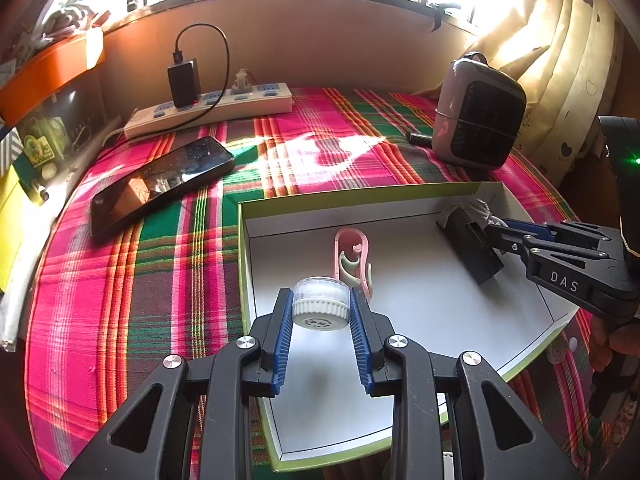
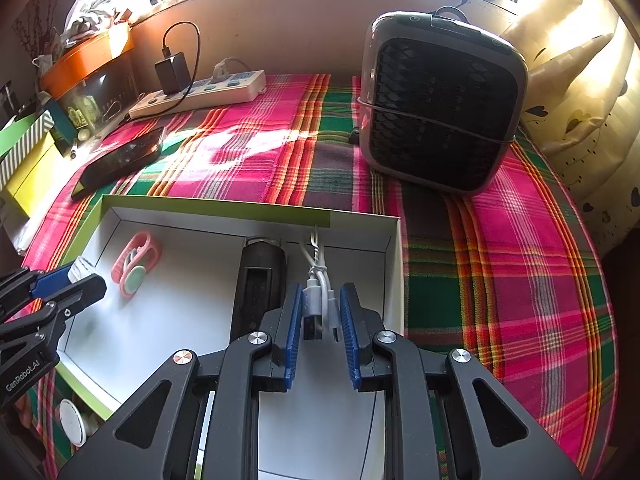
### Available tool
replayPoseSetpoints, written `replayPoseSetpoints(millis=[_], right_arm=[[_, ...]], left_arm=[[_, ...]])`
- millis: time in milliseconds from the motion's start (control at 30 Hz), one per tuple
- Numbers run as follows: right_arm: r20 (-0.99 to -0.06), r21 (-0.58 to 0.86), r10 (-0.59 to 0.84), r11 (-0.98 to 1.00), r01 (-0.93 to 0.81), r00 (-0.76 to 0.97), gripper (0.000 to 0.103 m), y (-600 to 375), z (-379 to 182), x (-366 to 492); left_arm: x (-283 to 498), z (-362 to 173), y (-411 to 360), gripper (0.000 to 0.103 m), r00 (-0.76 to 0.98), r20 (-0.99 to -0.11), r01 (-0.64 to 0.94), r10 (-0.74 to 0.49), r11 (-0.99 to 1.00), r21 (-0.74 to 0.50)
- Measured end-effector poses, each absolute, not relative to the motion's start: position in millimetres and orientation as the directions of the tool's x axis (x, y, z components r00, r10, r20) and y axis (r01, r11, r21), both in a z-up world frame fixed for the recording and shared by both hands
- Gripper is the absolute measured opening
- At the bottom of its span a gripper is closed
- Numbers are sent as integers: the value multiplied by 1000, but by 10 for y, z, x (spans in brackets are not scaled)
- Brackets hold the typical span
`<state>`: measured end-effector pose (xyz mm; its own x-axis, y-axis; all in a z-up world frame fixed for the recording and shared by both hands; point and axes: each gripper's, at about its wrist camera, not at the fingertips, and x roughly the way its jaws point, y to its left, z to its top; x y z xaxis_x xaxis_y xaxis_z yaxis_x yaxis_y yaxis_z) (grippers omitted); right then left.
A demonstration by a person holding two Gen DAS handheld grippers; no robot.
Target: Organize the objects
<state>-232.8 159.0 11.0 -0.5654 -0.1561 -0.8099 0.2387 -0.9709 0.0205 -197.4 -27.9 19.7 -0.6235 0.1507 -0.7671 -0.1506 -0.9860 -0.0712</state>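
Left wrist view: your left gripper [image 1: 320, 312] clamps the jar [image 1: 320, 303] over the box [image 1: 256, 220]. Your right gripper [image 2: 318, 320] pinches the cable [image 2: 318, 300]; a loose loop could snag the box's right edge.

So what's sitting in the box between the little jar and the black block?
A pink clip, with bare white box floor on either side of it; the left wrist view shows it.

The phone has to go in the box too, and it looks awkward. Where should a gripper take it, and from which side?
Grip the phone across its narrow width, on the two long edges near the middle, coming down from above. It lies flat, screen up, on the cloth, so only its thin edges offer opposing faces; lengthwise it probably outspans the fingers.
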Motion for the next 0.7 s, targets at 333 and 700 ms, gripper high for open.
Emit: replayPoseSetpoints(millis=[333, 700], right_arm=[[-816, 25, -159, -970, 241, -556, 21, 1553, 80, -2341], [-815, 29, -160, -971, 237, -557, 21, 1558, 99, -2332]], left_arm=[[-1980, 204, -286, 26, -627, -768, -144, 135, -988, -56], [-1984, 205, -291, 26, -625, -768, -145, 143, -987, -65]])
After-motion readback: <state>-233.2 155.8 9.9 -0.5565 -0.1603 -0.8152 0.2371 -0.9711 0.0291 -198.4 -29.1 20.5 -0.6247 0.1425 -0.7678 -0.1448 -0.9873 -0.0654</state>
